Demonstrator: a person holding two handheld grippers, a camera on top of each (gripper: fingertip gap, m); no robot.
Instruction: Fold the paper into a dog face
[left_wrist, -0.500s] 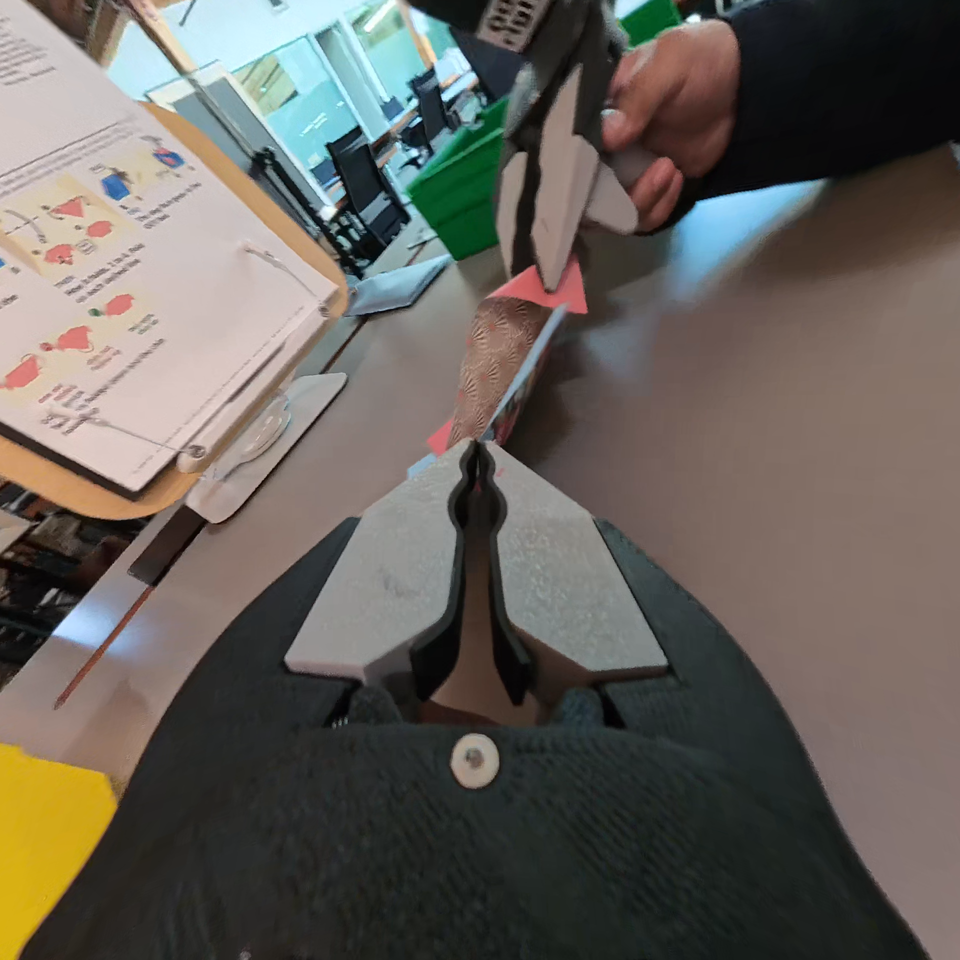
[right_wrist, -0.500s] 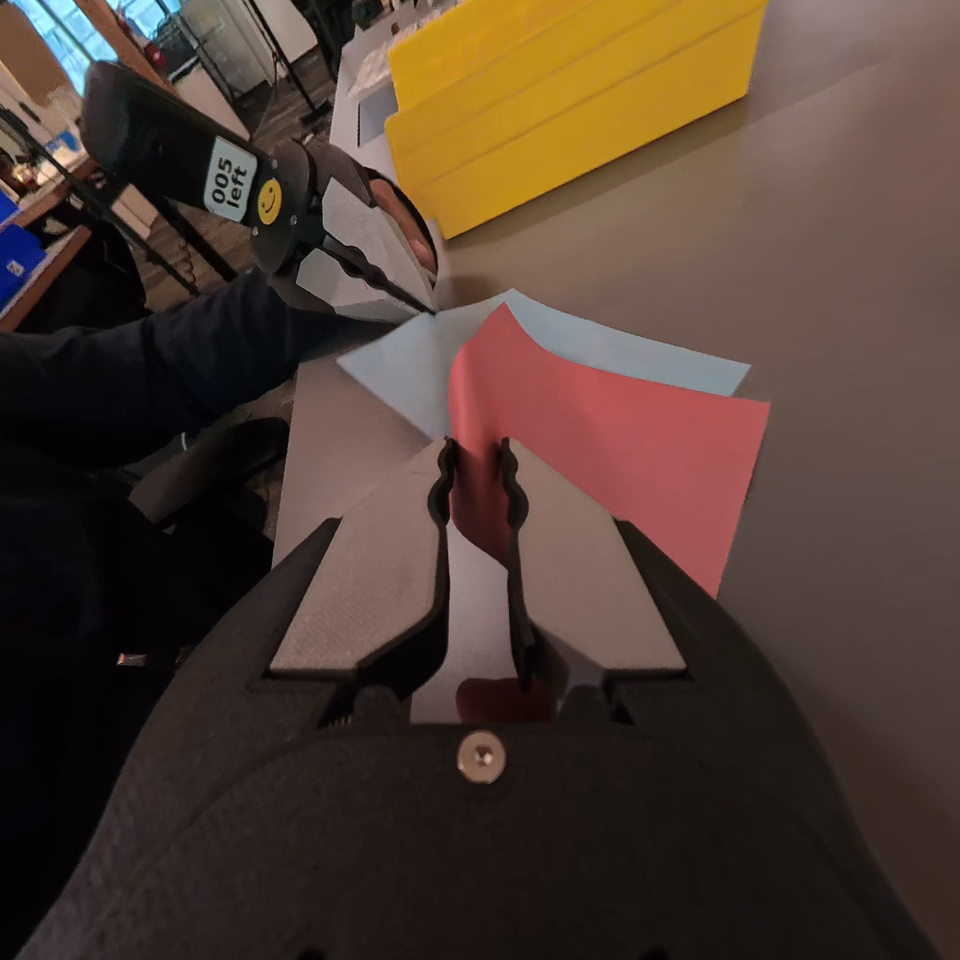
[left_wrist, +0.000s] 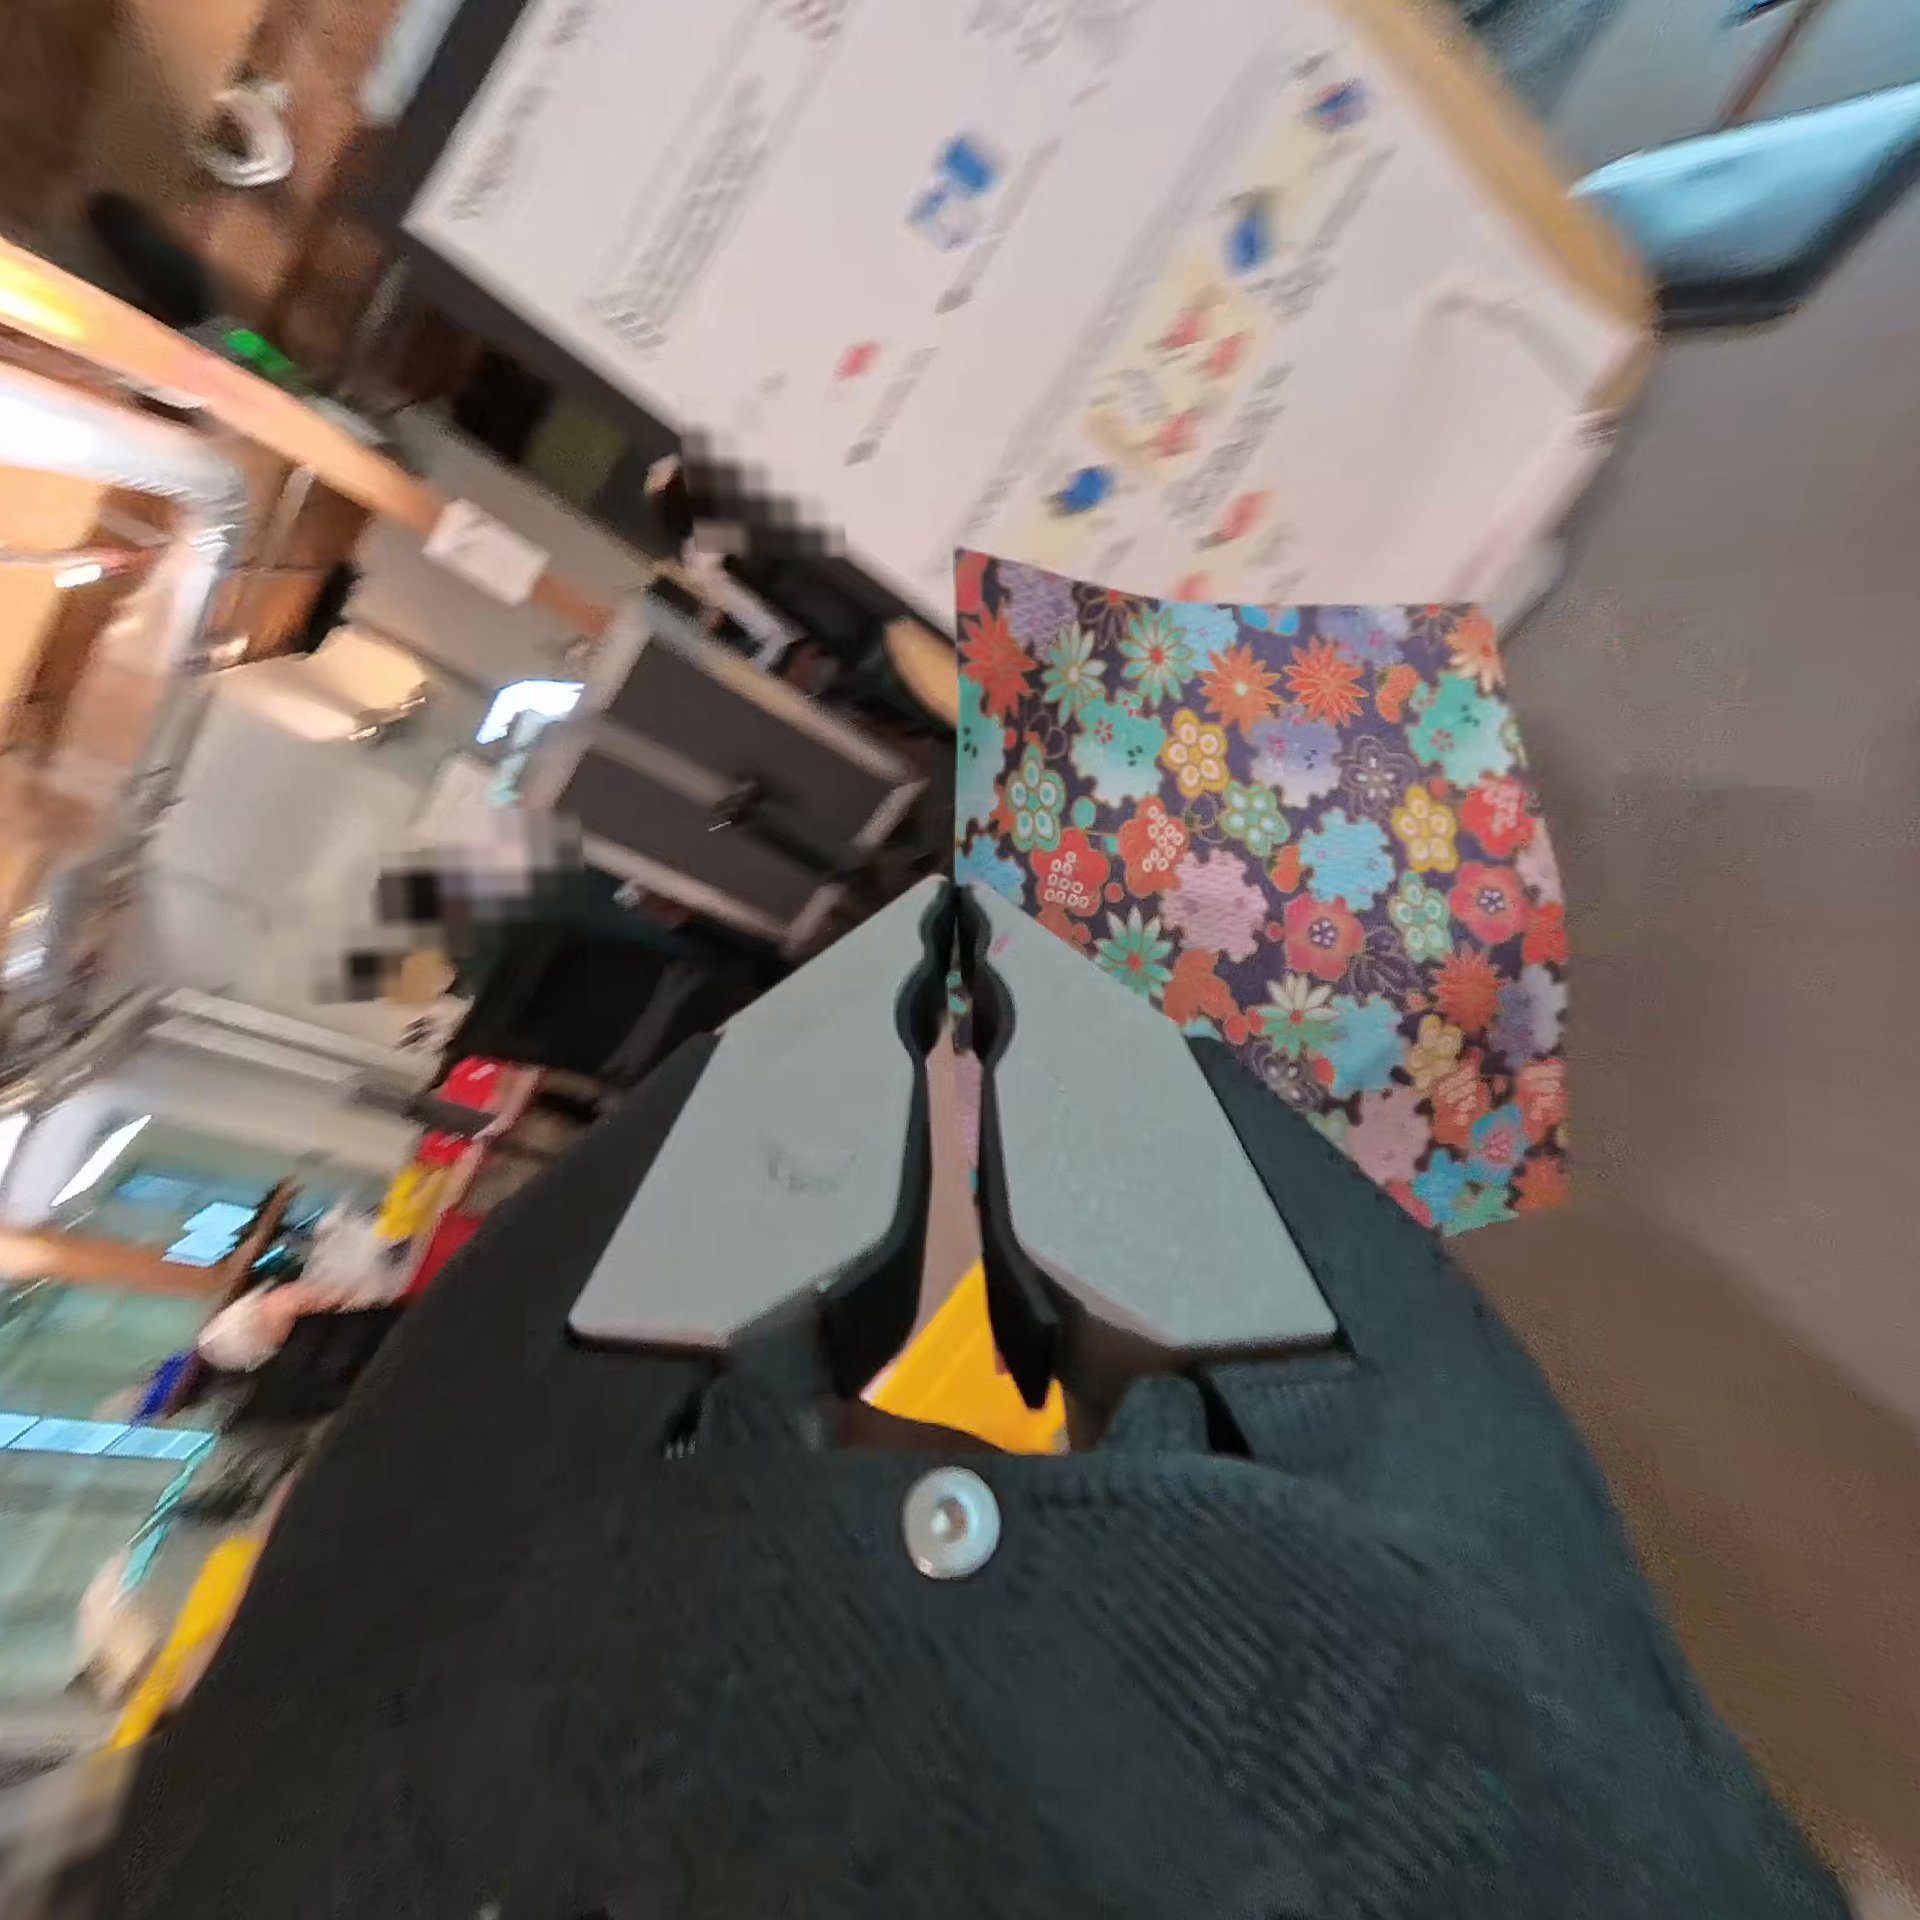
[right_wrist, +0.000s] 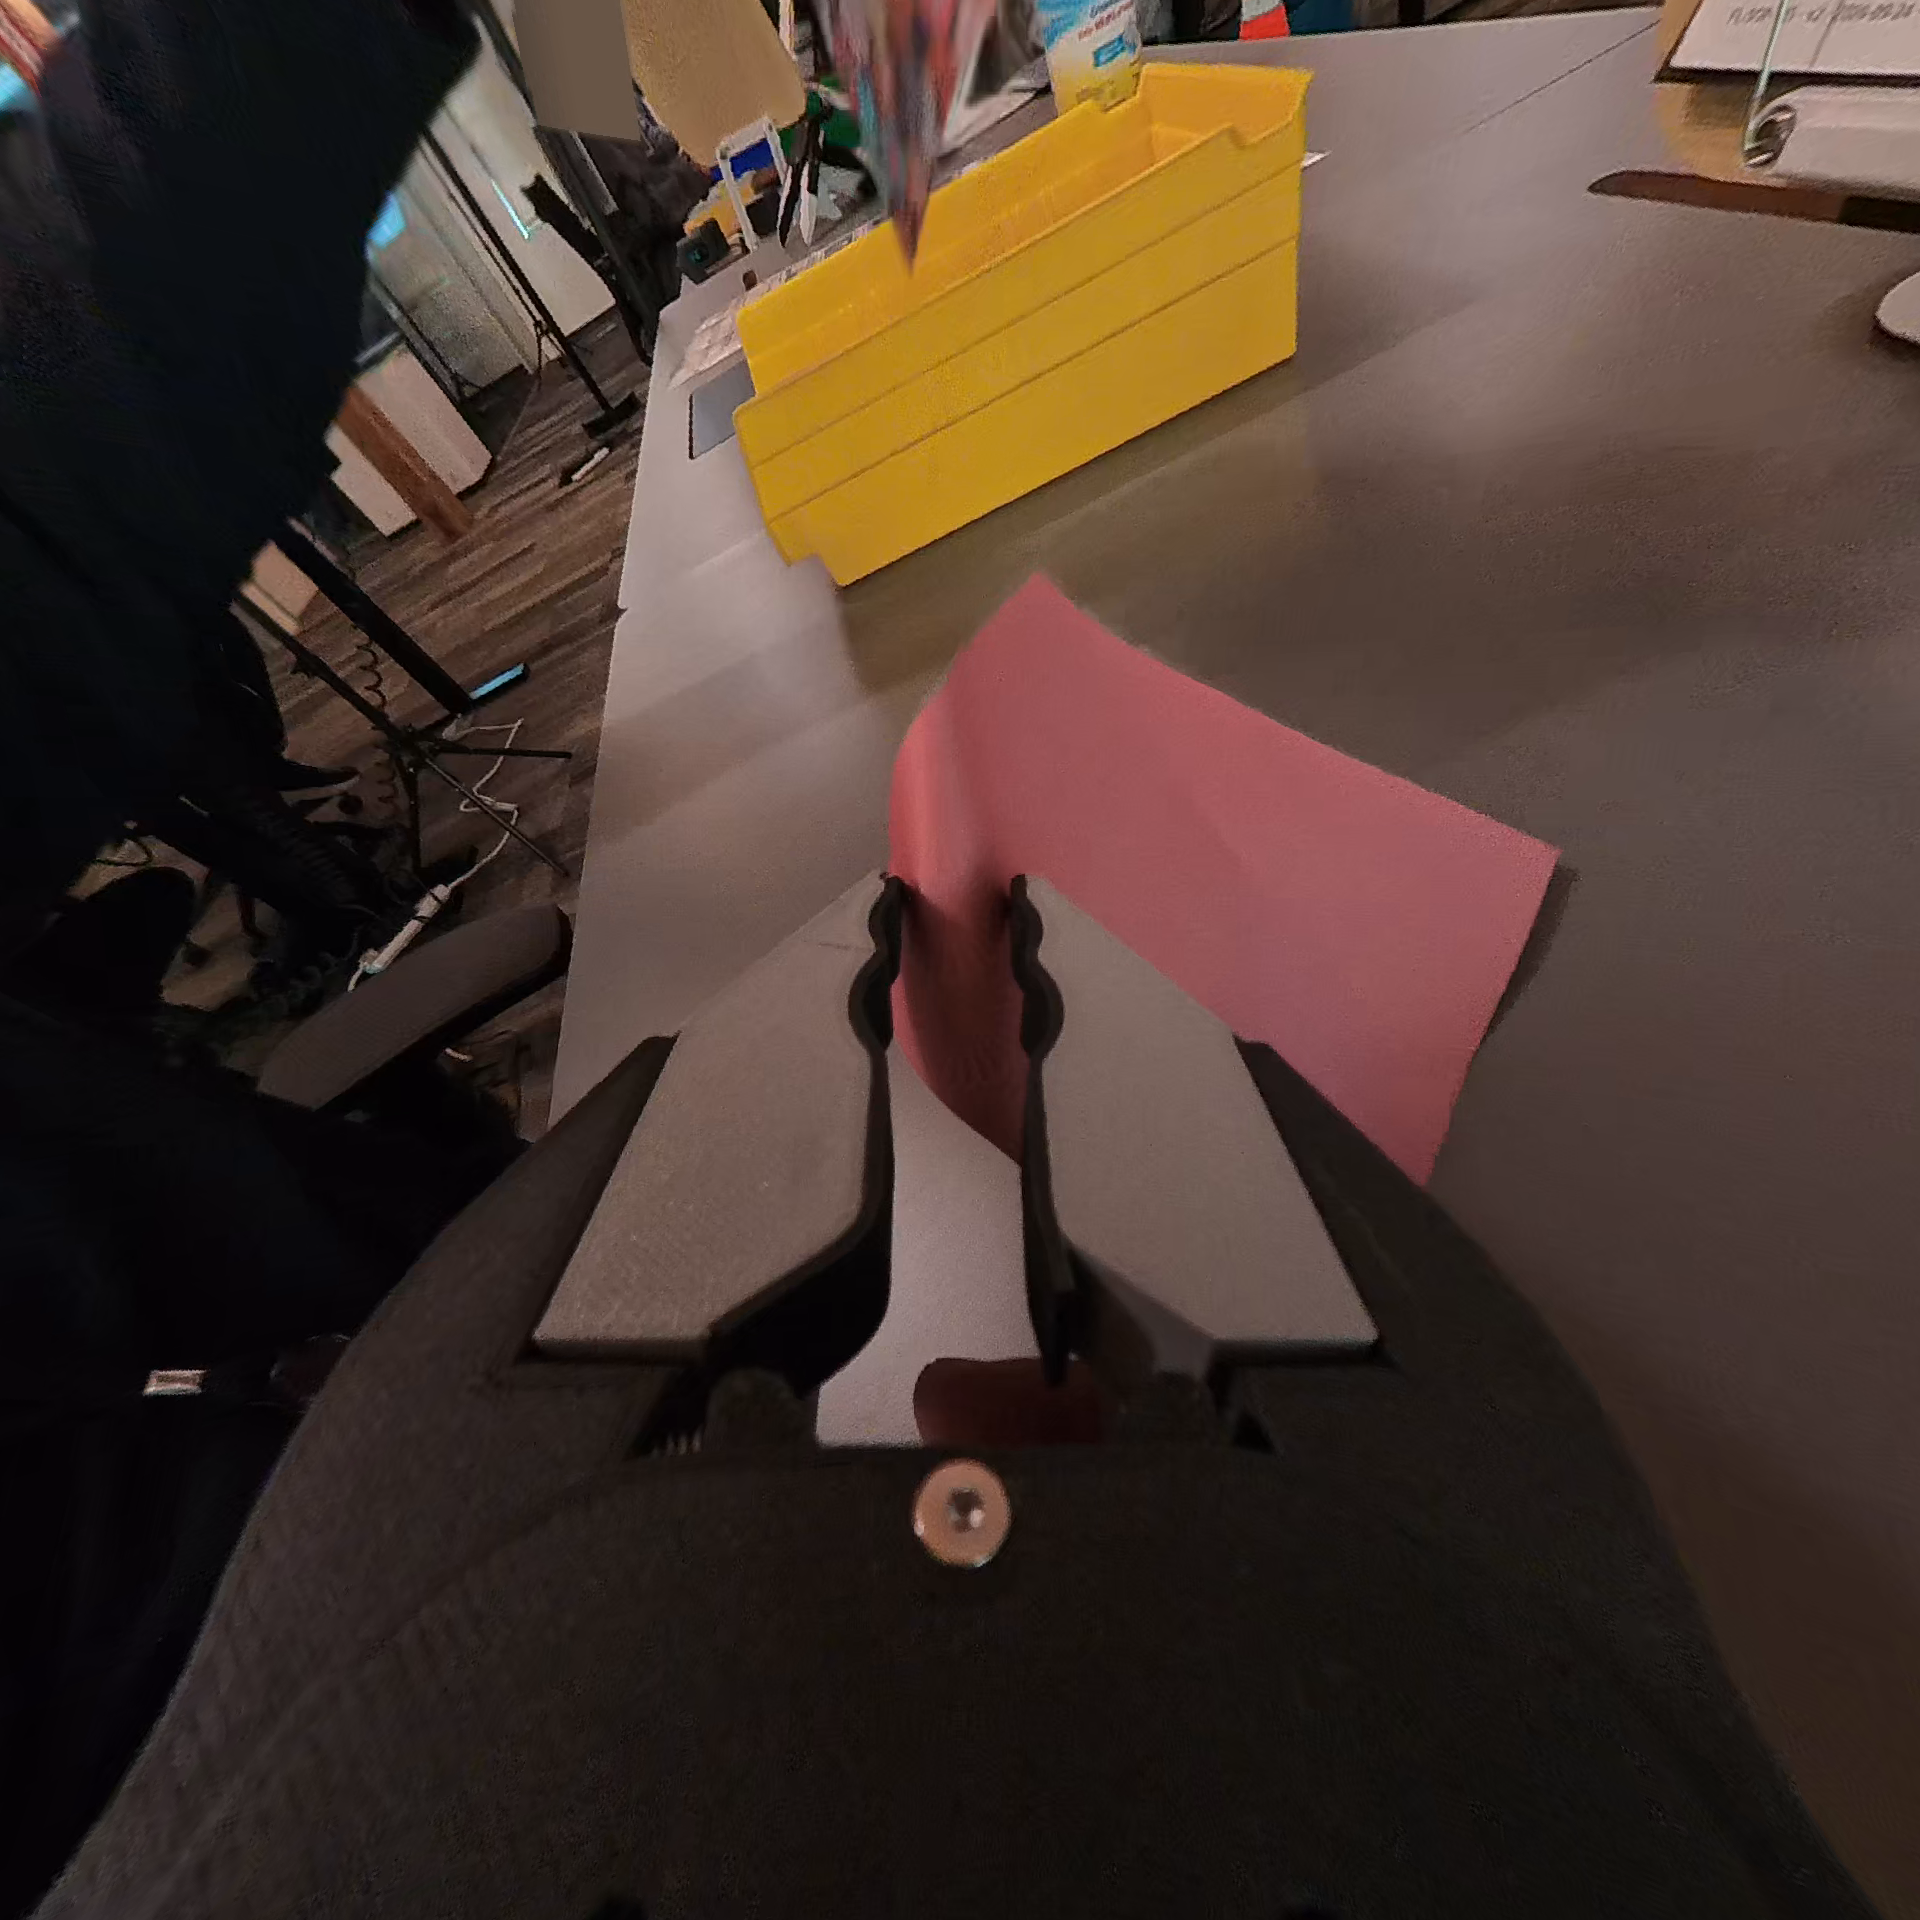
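Left gripper (left_wrist: 954, 902): I am holding it up off the table, tips pinched together on the edge of the floral sheet (left_wrist: 1257, 883).
Floral sheet: I am seeing it hanging in the air to the right of my left fingers, printed side facing the left camera; in the right view it is showing only as a blurred coloured strip at the top, above the bin (right_wrist: 1023, 343).
Right gripper (right_wrist: 954, 896): I am keeping its fingers parted, nothing clamped; the raised corner of the pink sheet (right_wrist: 1195, 862) is sitting in the gap between them.
Pink sheet: it is lying on the grey table (right_wrist: 1558, 499), its near-left corner curling upward, the rest flat.
Bin: yellow, standing on the table beyond the pink sheet, apart from it.
Book (left_wrist: 987, 260): open instruction pages are showing, blurred, behind the floral sheet in the left view.
Left view: I am getting heavy motion blur here.
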